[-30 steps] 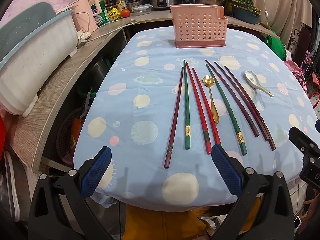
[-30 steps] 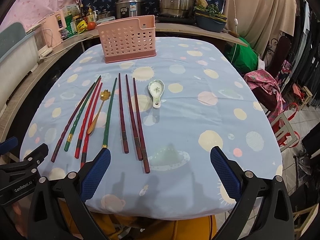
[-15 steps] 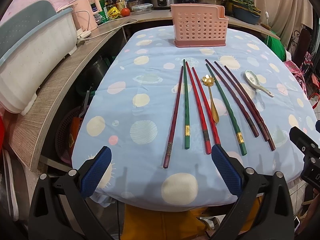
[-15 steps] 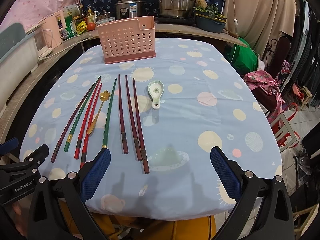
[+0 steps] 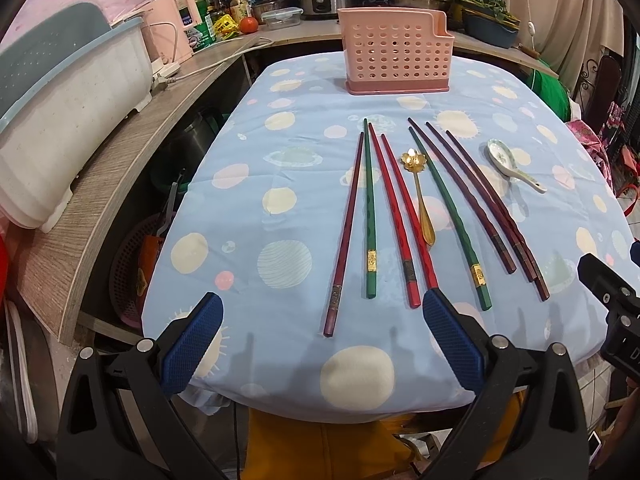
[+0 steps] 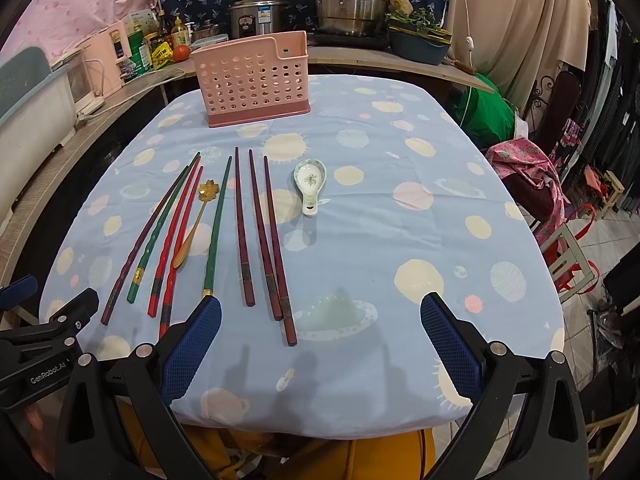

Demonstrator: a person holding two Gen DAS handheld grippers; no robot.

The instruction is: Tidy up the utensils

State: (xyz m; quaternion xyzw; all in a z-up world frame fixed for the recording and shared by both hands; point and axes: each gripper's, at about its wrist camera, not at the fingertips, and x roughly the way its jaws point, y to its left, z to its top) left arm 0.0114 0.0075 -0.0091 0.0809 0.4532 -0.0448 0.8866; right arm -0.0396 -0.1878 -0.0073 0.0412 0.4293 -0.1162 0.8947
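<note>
Both grippers hover at the near edge of a cloth-covered surface (image 5: 288, 160), fingers spread wide and grasping nothing: the left gripper (image 5: 322, 344) faces the chopsticks (image 5: 370, 208), the right gripper (image 6: 320, 344) sits further right, facing bare cloth. Eight chopsticks in maroon, green and red lie side by side in the middle of the surface, tips pointing far, with a gold spoon (image 5: 420, 200) lying among them and a white ceramic spoon (image 6: 309, 182) just right of the row. The pink perforated holder (image 5: 396, 54) stands upright at the far end, well apart from the utensils, and appears empty through its holes. Nothing has been gathered, so the task looks to be at its very start, with the first pick not yet chosen. The next move probably calls for lowering one gripper over a single thick near end, closing on it cleanly without dragging its close neighbours, then carrying it far to drop it into the holder.
</note>
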